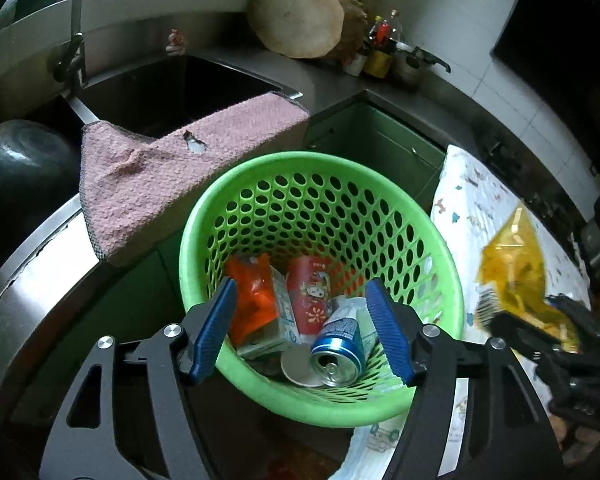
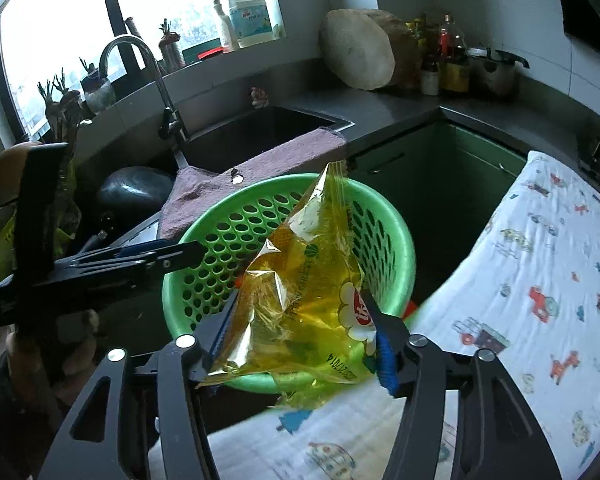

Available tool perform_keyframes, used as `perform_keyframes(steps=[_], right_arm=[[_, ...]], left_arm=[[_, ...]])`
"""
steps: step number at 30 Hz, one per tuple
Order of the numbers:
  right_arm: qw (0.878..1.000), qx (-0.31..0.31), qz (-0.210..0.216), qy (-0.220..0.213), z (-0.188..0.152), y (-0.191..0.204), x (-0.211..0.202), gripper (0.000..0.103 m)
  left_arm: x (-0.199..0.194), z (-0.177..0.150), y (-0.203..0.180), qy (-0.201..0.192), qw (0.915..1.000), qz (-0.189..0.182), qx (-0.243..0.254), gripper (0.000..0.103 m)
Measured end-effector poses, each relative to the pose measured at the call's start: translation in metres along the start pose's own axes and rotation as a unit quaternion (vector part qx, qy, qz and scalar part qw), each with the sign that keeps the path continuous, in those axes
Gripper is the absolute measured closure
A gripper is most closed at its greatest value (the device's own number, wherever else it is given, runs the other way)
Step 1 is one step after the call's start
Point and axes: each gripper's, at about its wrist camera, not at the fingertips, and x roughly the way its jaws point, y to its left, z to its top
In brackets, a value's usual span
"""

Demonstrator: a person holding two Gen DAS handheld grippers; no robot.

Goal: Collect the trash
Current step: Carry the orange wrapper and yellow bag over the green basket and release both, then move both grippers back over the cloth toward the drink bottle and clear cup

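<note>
Right wrist view: yellow bag [image 2: 300, 300] covers most of the green basket [image 2: 384, 216] interior, contents not visible, and hides the left jaw pad. Can't tell if the pads grip the bag. Bag's print is too blurred to read. Left wrist view: same bag [image 1: 512, 264] motion-blurred at right, right gripper [image 1: 572, 340] cut by the frame edge. Crumpled item beside the blue can [image 1: 336, 356] unidentifiable.
</note>
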Motion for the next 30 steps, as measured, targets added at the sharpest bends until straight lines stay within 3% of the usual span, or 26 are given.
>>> perform_keyframes(steps=[6,12,23,30], right_arm=[[1.0,0.008,0.008,-0.004,0.0,0.001,0.009,0.026],[1.0,-0.002,0.002,-0.011,-0.006,0.001,-0.007,0.017],[0.999,-0.001,-0.038,-0.029,-0.034,-0.029,-0.066,0.013],[0.996,0.001,-0.089,-0.031,-0.065,-0.068,-0.117,0.012]], left_arm=[[-0.007,0.001,0.0,-0.006,0.9999,-0.005,-0.007,0.031],[-0.011,0.001,-0.003,-0.007,0.9999,-0.007,-0.008,0.029],[-0.024,-0.007,-0.041,-0.006,0.9996,-0.025,0.011,0.021],[-0.034,-0.015,-0.084,-0.005,0.9982,-0.046,0.039,0.018]])
